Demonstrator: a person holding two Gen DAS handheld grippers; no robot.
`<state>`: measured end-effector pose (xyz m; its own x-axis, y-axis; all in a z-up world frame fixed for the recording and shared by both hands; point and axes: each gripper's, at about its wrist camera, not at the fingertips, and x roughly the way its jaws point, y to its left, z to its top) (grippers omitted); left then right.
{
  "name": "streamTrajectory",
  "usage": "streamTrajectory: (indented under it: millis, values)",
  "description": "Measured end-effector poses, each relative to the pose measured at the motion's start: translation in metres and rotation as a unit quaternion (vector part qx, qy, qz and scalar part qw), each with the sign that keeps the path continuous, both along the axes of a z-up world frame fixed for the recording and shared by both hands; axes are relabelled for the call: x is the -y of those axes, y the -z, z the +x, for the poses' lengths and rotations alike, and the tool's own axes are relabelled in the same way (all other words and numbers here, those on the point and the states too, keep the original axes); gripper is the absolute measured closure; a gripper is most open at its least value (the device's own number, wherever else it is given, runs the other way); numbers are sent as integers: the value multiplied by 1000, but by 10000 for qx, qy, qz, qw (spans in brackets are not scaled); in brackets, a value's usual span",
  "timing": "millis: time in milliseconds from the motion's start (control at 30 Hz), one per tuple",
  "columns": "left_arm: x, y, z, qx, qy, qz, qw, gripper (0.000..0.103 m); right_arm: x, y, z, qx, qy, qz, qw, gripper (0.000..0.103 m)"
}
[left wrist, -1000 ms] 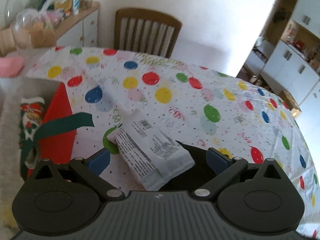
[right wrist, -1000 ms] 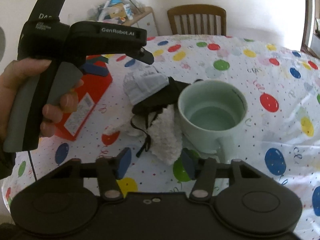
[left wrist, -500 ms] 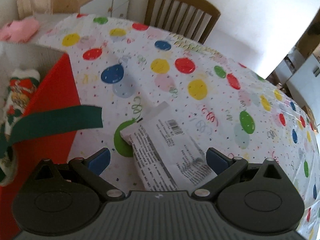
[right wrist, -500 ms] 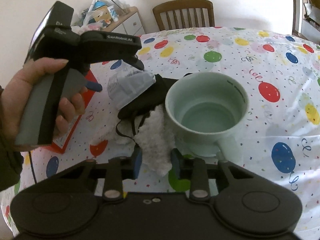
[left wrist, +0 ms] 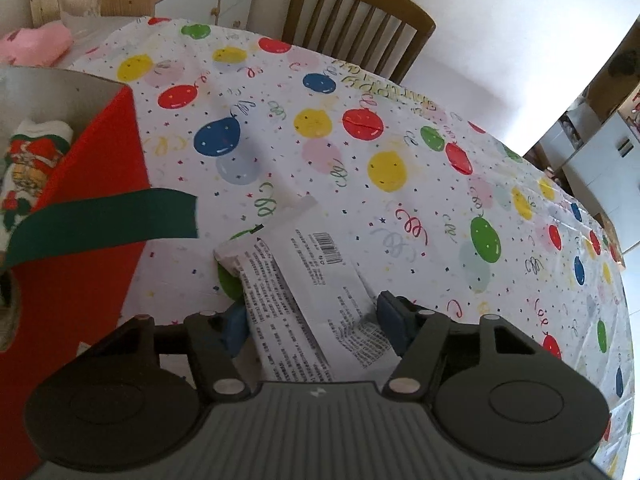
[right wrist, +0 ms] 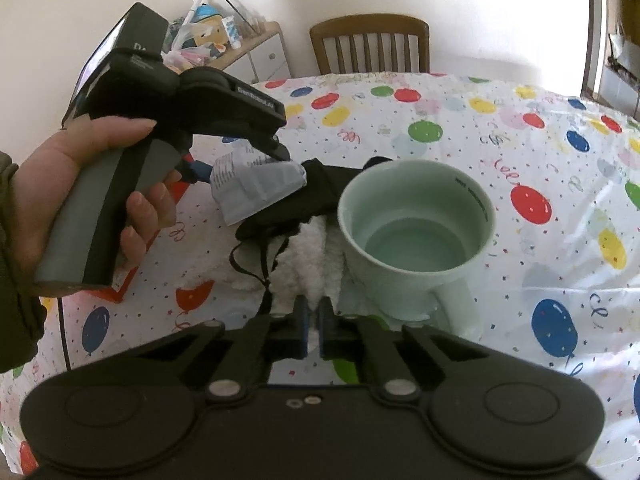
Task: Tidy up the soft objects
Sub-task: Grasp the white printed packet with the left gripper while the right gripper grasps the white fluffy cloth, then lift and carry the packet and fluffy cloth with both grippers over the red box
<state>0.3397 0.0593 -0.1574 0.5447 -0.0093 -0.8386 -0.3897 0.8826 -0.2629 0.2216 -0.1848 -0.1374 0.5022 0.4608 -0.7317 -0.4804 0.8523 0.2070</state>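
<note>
White fleece is now caught in my right gripper [right wrist: 313,330]: its jaws have just been closing and now sit nearly together, pinching the near edge of the fluffy white cloth [right wrist: 310,256], which lies on the balloon-print tablecloth [right wrist: 520,152] just beside the pale green mug [right wrist: 416,236], with a black pouch [right wrist: 296,204] draped over its far end. My left gripper [left wrist: 312,320] has come down over the white printed packet [left wrist: 304,292] and its jaws have just been closing too; the blue pads now sit against the packet's two sides, so I take it as gripped, though lightly. A second ago both tools stood wide and held nothing. Beside the packet stands the red box [left wrist: 76,280] with its green ribbon [left wrist: 104,220], a printed Christmas cloth [left wrist: 28,168] already inside. I judge both pieces are ready to lift, probably toward that box. The pouch may drag along with the fleece.
</note>
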Motion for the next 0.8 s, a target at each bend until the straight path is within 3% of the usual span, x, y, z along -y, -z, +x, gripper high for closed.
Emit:
streamTrajectory:
  millis: [333, 800]
  values:
    - [-7, -18, -32, 143, -108, 51, 9998, 41, 18, -22, -21, 73, -162, 315, 9993, 101]
    - [7, -78, -105, 643, 479, 4, 9968, 41, 55, -71, -54, 337, -55, 805, 9962, 101]
